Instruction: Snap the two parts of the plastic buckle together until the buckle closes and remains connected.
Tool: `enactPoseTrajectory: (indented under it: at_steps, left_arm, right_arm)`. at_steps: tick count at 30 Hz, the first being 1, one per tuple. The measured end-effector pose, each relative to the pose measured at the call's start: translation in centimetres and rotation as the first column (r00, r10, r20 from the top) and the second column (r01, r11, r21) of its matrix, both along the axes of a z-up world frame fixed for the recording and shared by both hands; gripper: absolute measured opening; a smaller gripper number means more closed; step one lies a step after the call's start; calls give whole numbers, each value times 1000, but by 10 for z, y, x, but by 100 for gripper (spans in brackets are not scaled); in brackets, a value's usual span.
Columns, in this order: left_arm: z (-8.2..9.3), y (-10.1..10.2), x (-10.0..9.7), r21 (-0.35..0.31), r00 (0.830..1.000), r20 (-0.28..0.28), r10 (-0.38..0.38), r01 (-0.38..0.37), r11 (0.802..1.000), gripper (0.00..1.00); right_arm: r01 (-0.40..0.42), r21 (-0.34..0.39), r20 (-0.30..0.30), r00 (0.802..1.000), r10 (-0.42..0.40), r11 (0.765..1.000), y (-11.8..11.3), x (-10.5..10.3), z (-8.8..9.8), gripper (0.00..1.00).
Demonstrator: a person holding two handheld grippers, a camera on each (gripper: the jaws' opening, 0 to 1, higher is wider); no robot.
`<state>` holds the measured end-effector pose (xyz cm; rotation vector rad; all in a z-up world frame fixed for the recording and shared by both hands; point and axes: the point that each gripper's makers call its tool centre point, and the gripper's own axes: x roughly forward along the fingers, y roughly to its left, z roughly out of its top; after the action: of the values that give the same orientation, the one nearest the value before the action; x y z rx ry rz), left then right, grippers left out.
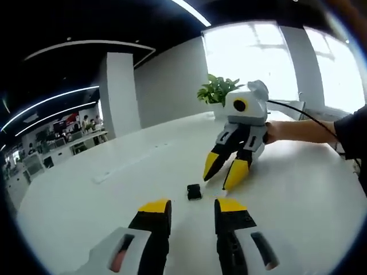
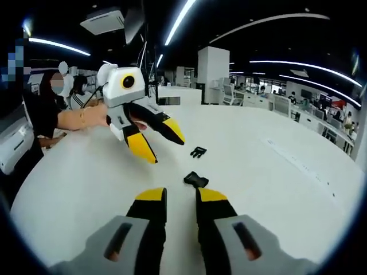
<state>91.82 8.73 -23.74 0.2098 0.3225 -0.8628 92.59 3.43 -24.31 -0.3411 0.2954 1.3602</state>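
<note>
Two small black plastic buckle parts are lying apart on the white bench (image 2: 275, 189), unjoined. In the right gripper view, the nearer buckle part (image 2: 195, 180) is sitting at centre frame, while the farther buckle part (image 2: 198, 152), showing short prongs, is resting above it. In the left gripper view, one buckle part (image 1: 194, 192) is lying at lower centre.

Open white table (image 2: 275, 189) all round two separate buckle halves (image 2: 195, 179), plant (image 1: 217, 90) far off.
</note>
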Motion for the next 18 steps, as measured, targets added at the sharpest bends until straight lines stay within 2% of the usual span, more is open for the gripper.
enactPoseTrajectory:
  at_steps: [4, 9, 13, 18]
  left_arm:
    - [-4, -13, 7, 0, 1000, -16, 0, 0, 1000, 28]
    - [-6, -25, 19, 53, 1000, -20, 6, -5, 999, 28]
    - [-4, -29, 22, 36, 999, -33, 0, 1, 999, 27]
    - [-7, -28, 24, 54, 999, -35, 4, -2, 999, 27]
  right_arm:
    - [0, 63, -49, 999, 3, 998, -7, 0, 1, 20]
    - [18, 71, -53, 998, -14, 997, -14, 4, 2, 20]
    - [22, 79, -47, 999, -18, 997, -17, 5, 6, 20]
    - [28, 83, -44, 999, -24, 996, -17, 7, 7, 20]
